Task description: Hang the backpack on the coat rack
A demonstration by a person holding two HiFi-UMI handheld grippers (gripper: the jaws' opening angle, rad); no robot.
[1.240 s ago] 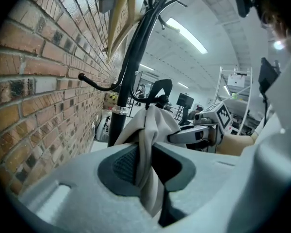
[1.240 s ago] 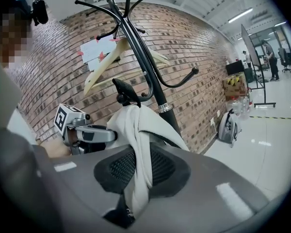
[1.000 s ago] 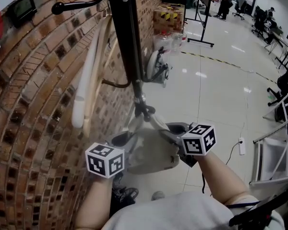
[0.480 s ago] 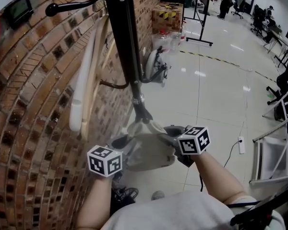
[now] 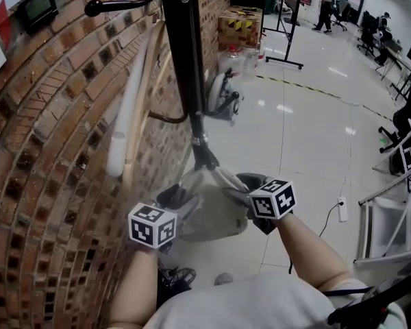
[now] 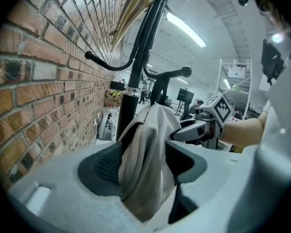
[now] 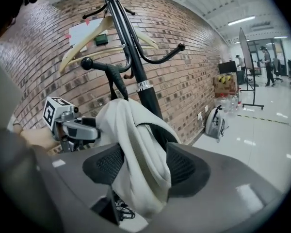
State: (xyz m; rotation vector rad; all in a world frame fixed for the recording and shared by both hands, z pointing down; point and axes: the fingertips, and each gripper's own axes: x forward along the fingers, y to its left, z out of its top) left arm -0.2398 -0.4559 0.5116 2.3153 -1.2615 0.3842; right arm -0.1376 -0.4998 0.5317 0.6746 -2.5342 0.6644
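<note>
The pale grey backpack (image 5: 212,214) hangs low against the black coat rack (image 5: 188,81), its top at the hook by the pole's silver collar. My left gripper (image 5: 175,197) is at the bag's left side and my right gripper (image 5: 243,184) at its right. In the left gripper view a fold of strap (image 6: 150,130) lies between the left gripper's (image 6: 144,163) opening jaws, with a gap at the left pad. In the right gripper view another strap (image 7: 136,135) drapes loosely between the right gripper's (image 7: 144,166) opening jaws.
A brick wall (image 5: 48,156) runs close on the left, with wooden hangers (image 5: 133,101) on the rack. A white bag (image 5: 222,94), cardboard boxes (image 5: 238,26) and bottles stand behind the rack. A power strip (image 5: 344,208) lies on the tiled floor; chairs stand at the right.
The backpack and both grippers have sunk a little along the pole. The bag's top now rests closer under the hook.
</note>
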